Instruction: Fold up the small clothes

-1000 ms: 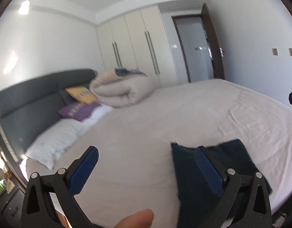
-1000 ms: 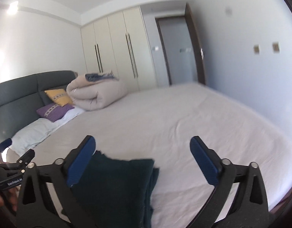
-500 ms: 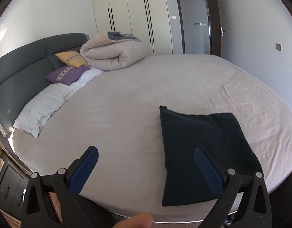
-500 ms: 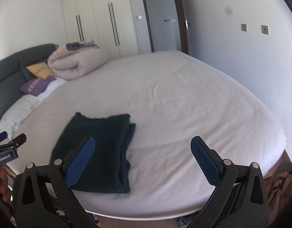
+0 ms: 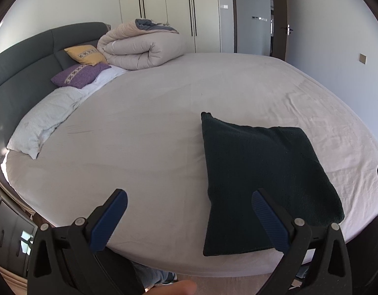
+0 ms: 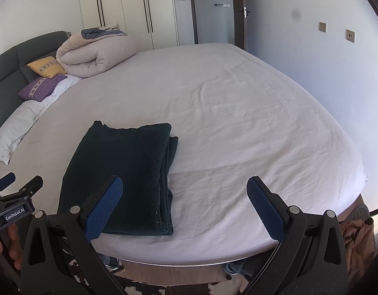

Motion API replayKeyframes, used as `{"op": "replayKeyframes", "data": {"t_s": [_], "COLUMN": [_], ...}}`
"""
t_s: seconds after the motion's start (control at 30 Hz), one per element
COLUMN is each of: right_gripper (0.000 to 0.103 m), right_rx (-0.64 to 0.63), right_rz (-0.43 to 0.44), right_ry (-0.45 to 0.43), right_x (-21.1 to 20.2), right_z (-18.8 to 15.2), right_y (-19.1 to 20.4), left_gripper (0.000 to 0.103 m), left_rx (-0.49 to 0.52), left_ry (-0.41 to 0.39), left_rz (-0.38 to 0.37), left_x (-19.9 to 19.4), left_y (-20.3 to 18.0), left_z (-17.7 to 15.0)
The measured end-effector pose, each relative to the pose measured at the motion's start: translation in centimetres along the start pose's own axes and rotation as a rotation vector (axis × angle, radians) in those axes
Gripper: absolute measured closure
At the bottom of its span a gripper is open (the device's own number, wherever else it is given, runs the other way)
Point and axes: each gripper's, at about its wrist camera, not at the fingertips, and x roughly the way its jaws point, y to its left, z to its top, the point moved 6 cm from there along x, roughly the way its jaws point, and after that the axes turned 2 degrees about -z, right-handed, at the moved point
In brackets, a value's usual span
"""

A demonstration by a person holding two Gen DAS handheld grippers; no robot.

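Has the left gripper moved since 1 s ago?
Yes. The left gripper has pulled back from the dark folded garment: its right finger overlapped the cloth's middle, now only the near edge, with the bed edge visible.

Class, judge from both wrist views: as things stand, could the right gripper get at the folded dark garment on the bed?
Probably yes. The right gripper is open and empty, the folded dark garment lies just ahead near the bed edge, and nothing lies between them.
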Motion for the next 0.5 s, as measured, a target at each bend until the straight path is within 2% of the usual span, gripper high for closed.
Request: {"op": "replayKeyframes", "data": {"t_s": [0.5], "right_gripper": [0.0], "right_rx": [-0.028], "right_rz": [0.025], "right_ry": [0.033], "right_x": [1.1], "right_z": [-0.5], "right_y": [1.4], "left_gripper": [0.0], "left_rx": [-0.022], "left_ry": [0.063], "left_rz": [-0.032], "left_x": [1.2], "left_y": [0.1], "left_z": [-0.9]}}
